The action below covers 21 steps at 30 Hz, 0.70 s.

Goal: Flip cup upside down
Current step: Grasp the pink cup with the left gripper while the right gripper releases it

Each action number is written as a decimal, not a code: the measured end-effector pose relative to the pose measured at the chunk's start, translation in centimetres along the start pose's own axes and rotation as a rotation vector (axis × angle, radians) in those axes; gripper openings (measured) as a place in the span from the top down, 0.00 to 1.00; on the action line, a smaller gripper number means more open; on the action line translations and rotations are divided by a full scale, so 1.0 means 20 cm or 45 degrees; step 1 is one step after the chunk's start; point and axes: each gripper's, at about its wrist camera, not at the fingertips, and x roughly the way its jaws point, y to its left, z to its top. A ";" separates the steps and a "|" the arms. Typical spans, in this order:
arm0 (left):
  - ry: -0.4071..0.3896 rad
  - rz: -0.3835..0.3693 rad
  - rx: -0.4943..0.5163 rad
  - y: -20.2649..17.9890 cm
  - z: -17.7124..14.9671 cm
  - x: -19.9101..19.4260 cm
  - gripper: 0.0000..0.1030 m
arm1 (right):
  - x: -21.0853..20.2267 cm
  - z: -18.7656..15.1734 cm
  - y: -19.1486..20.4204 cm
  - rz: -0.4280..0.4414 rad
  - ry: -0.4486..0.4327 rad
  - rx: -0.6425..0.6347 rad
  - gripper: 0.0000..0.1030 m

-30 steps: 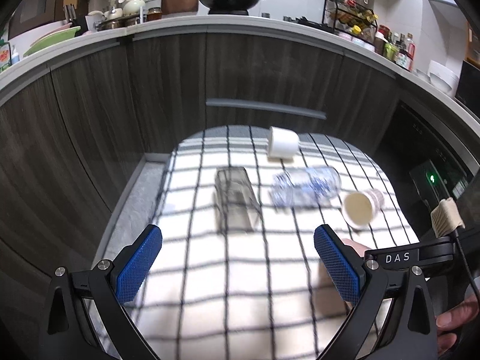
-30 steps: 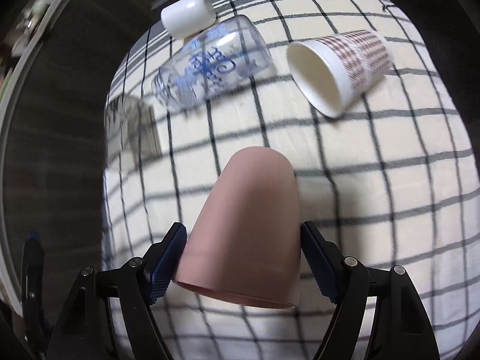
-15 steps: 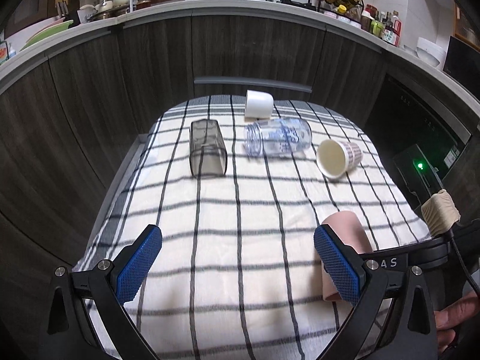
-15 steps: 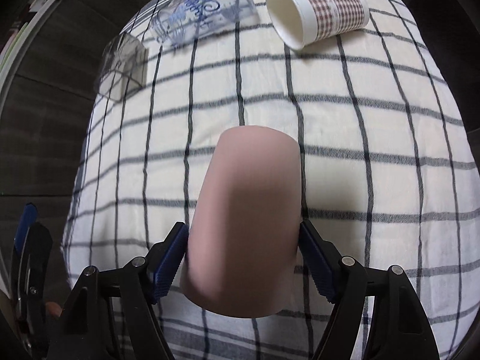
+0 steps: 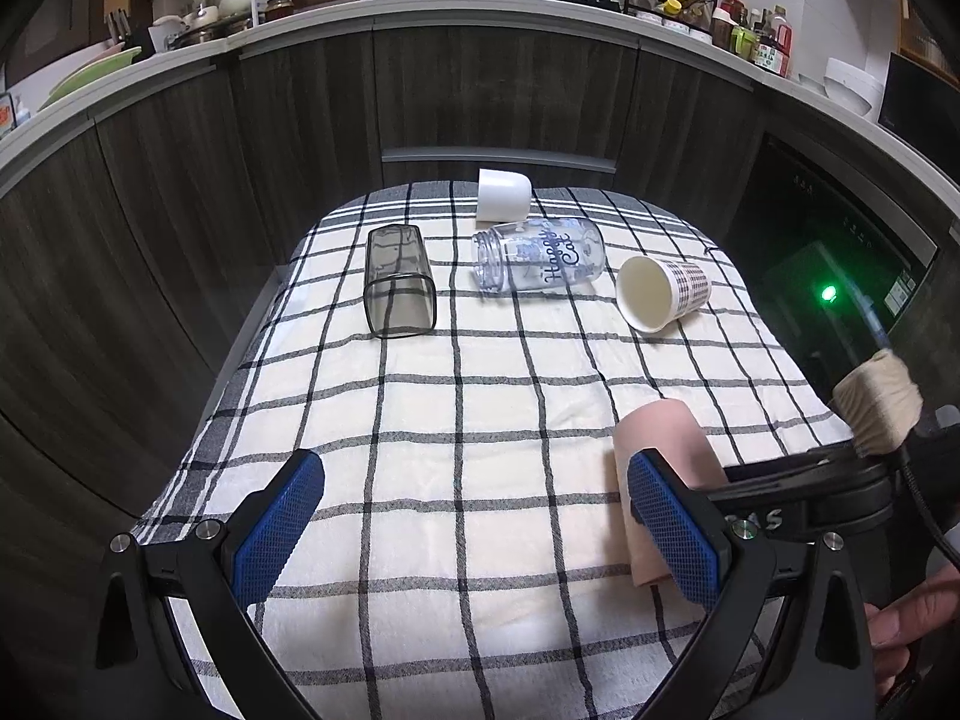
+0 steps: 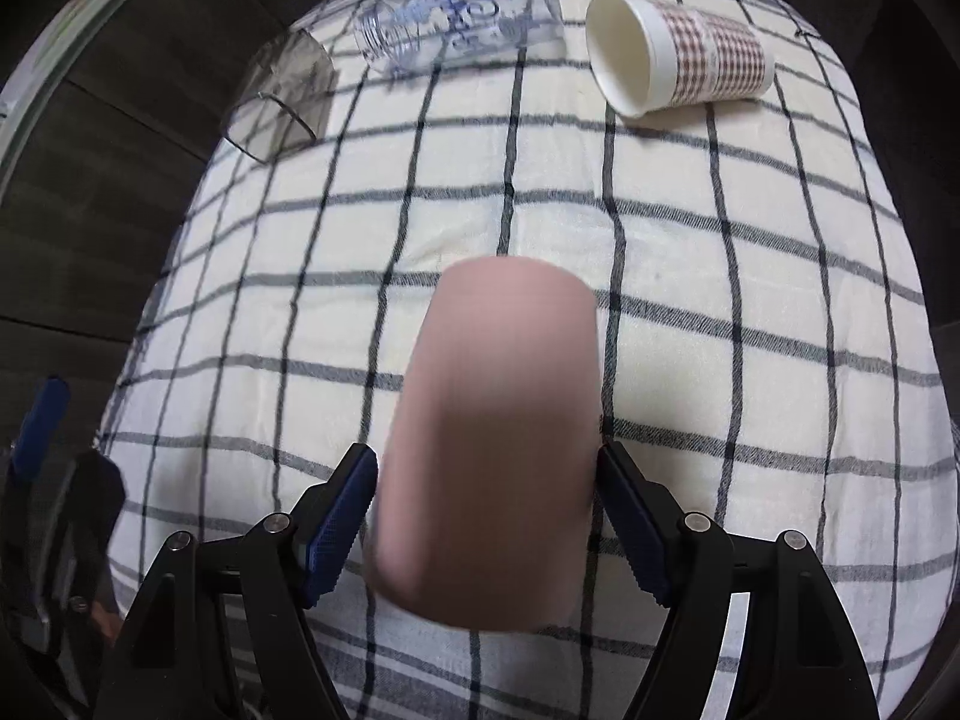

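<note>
A plain pink cup (image 6: 498, 438) is held between the blue pads of my right gripper (image 6: 486, 516), bottom end pointing away from the camera, over the near right of the checked cloth. The same cup (image 5: 660, 450) shows in the left wrist view behind my right pad, its closed end up. My left gripper (image 5: 474, 528) is open and empty, hovering over the near edge of the cloth (image 5: 468, 396). I cannot tell whether the cup's rim touches the cloth.
Lying on their sides at the far end are a smoky square tumbler (image 5: 397, 282), a clear "Happy Cat" jar (image 5: 540, 261) and a checked paper cup (image 5: 660, 294). A white cup (image 5: 503, 195) stands upside down behind the jar. Dark cabinet fronts surround the table.
My right gripper has drawn back toward the near edge with the pink cup, turning it more upright, closed end up. My left gripper has lifted and pulled back, staying open.
</note>
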 end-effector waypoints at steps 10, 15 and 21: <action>0.023 -0.034 0.027 -0.14 0.04 -0.03 0.00 | -0.28 -0.05 -0.10 -0.001 -0.242 0.028 0.17; 0.082 -0.082 0.049 -0.27 0.08 0.00 0.00 | -0.43 -0.12 -0.23 -0.067 -0.376 0.092 0.14; 0.204 -0.110 0.093 -0.43 0.14 0.11 0.00 | -0.54 -0.15 -0.38 -0.155 -0.501 0.148 0.14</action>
